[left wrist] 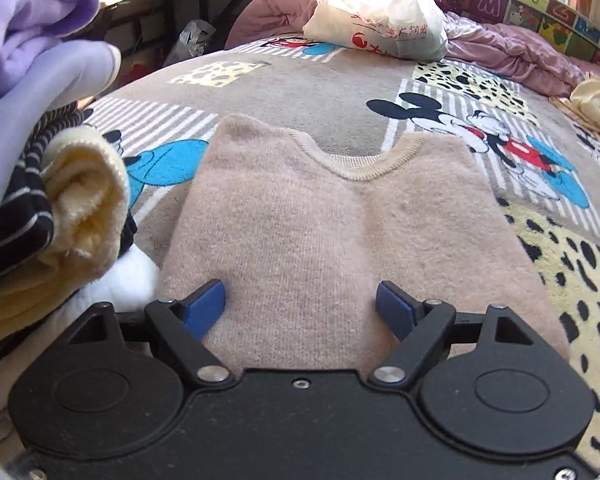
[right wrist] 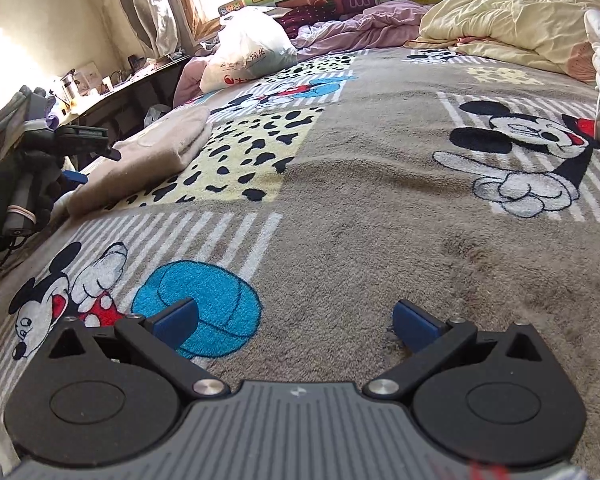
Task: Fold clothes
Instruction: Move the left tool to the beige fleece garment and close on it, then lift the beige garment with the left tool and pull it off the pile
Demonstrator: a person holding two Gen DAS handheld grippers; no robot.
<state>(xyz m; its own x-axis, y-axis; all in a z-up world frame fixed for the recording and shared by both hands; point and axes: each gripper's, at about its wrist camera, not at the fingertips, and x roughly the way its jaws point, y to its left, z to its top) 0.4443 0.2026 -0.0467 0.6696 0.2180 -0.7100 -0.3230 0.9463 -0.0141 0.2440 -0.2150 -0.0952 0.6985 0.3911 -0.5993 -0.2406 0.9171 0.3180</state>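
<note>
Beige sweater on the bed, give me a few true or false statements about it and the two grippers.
1. The beige sweater lies folded on the cartoon blanket. True.
2. The left gripper is clamped shut on the sweater. False: its jaws stand apart over the fabric.
3. The right gripper holds a sock. False: it is open and holds nothing, above the blanket.
4. A white plastic bag sits beyond the sweater. True.
5. The sweater's neckline faces the left gripper. False: it faces away.

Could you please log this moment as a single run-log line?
stage: folded beige sweater lying on cartoon blanket | left tongs: open over sweater hem | right tongs: open, empty, over blanket | clothes pile: left of sweater
</note>
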